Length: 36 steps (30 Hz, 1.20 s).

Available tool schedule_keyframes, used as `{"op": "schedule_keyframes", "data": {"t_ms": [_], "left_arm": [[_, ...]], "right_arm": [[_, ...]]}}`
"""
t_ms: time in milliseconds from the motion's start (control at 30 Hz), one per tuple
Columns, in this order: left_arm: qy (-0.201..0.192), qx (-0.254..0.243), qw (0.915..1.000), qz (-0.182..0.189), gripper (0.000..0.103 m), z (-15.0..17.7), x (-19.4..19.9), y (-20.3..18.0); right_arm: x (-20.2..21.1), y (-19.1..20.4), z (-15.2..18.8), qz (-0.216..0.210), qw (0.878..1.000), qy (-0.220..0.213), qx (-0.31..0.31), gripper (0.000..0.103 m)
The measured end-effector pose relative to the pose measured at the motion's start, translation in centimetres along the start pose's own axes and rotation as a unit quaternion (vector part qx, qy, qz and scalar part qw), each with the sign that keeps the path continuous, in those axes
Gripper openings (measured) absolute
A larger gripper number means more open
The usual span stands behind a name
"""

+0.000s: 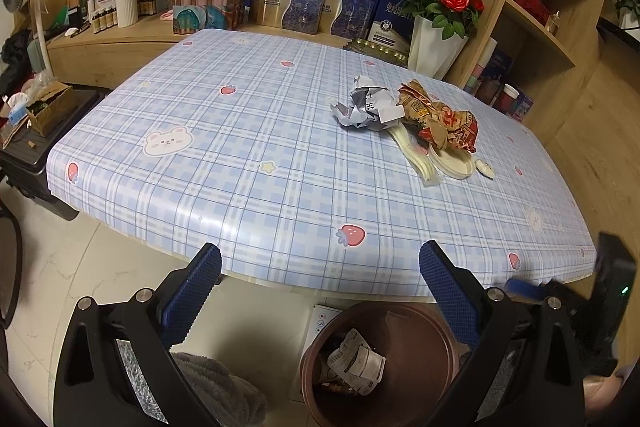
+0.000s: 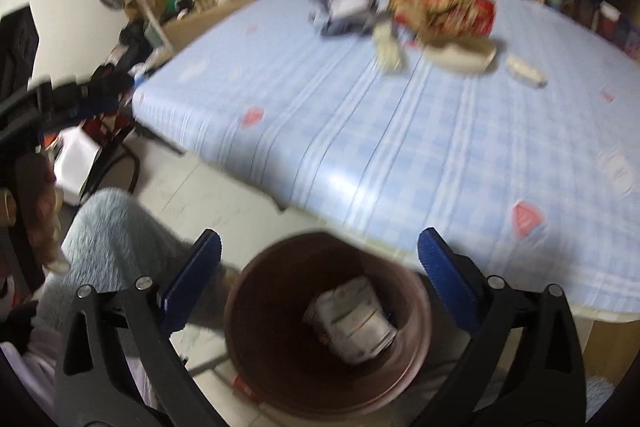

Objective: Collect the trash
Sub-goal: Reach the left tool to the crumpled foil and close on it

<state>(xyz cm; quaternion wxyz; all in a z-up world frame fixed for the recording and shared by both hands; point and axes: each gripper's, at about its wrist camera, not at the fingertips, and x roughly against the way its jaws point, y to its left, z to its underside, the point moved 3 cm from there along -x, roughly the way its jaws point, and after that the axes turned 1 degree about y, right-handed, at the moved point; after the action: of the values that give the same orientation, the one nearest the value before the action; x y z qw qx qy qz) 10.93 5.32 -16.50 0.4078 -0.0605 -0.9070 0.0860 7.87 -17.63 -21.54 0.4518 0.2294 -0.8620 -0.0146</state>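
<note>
A: Where's the trash?

B: One crumpled white wrapper (image 2: 352,319) lies inside the brown bin (image 2: 256,339), low centre of the right wrist view. More waits on the checked tablecloth (image 1: 256,163), right of centre in the left wrist view: crumpled grey-white paper (image 1: 366,105), touching a red-and-brown wrapper (image 1: 444,119), with a cream lid (image 1: 452,163) just below it.

A: And the tools?

B: The right gripper (image 2: 319,251) hangs over the bin, fingers spread wide, nothing between them. The left gripper (image 1: 320,261) also stands apart and empty, at the table's near edge, bin at lower right.

A: Anything else?

B: Red roses in a white vase (image 1: 434,47) upper right. The right view is blurred, so the small pale piece (image 2: 526,69) beside the lid is hard to name.
</note>
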Motion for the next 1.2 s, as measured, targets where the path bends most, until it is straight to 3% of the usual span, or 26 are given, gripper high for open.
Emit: {"op": "schedule_keyframes", "data": {"t_ms": [200,367,700,900,1033,1200], "left_arm": [[-0.001,-0.003,1.0000,-0.005,0.097,0.0,0.0,0.0],[-0.004,-0.010,0.9999,-0.010,0.097,-0.5,-0.1,-0.2],[-0.024,0.009,0.9997,-0.004,0.097,-2.6,-1.1,-1.2],[-0.020,0.007,0.9997,0.010,0.097,-5.4,-2.5,-2.5],[-0.006,-0.023,0.9996,0.014,0.097,-8.2,-4.4,-4.0],[0.005,-0.041,0.9991,0.011,0.097,-12.1,-7.6,-5.1]], "right_arm": [[2.1,-2.9,-1.8,0.040,0.997,-0.064,-0.030,0.097],[2.5,-5.1,-2.3,0.081,0.993,-0.074,-0.051,0.097],[2.9,-7.6,-3.8,0.092,0.992,-0.067,-0.047,0.097],[2.9,-9.5,-5.0,0.090,0.989,-0.076,-0.084,0.097],[3.2,-10.5,-6.1,0.079,0.986,-0.089,-0.113,0.097],[3.1,-11.3,-7.6,0.103,0.982,-0.091,-0.133,0.097]]}}
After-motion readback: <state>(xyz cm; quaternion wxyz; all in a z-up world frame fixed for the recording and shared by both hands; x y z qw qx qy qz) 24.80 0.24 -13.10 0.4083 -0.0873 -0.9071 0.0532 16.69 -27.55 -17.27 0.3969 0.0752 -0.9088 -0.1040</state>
